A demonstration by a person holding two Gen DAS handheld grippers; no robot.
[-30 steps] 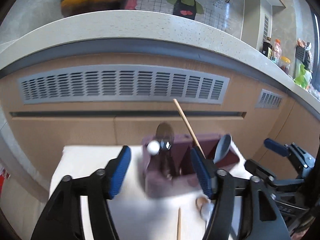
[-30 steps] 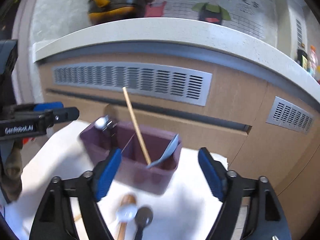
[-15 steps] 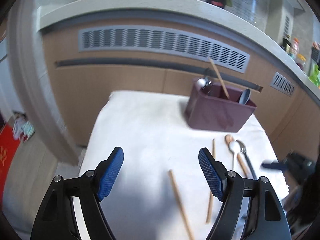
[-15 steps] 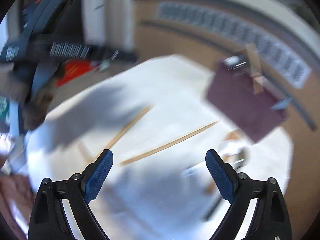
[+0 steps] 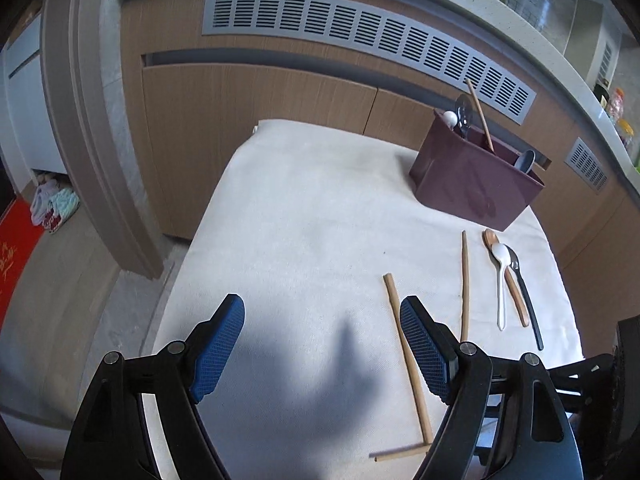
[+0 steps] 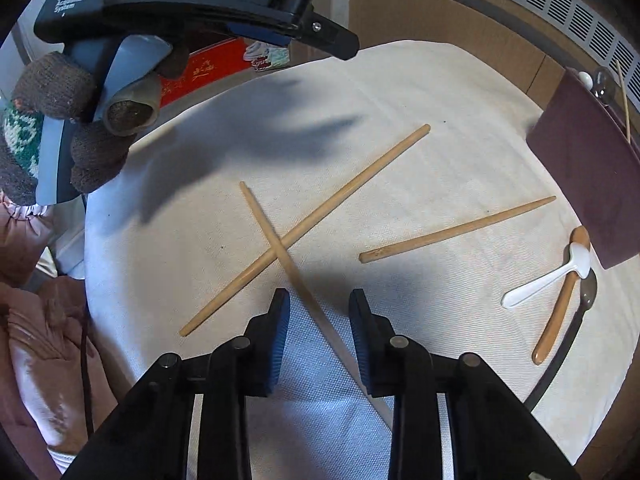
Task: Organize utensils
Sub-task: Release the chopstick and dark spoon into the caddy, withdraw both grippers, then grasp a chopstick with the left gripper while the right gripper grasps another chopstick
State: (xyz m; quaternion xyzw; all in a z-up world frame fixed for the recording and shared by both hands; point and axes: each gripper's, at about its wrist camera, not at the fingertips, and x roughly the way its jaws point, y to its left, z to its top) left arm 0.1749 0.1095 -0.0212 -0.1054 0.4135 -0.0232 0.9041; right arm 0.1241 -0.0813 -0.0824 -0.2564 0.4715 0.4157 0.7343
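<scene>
Black hand-held gripper [image 5: 322, 340], blue pads [image 5: 420, 344]

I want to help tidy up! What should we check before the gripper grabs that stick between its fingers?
1. Right gripper open around the blurred wooden chopstick, not closed on it: ok.
2. That chopstick lies free: not ok, it crosses a second wooden chopstick.
3. Left gripper open and holding nothing: ok.
4. Maroon plastic utensil holder upright on the white cloth: ok.
5. Room left in the chopstick compartment: cannot tell.
6. White, wooden and black spoons waiting clear of the grab: ok.
</scene>
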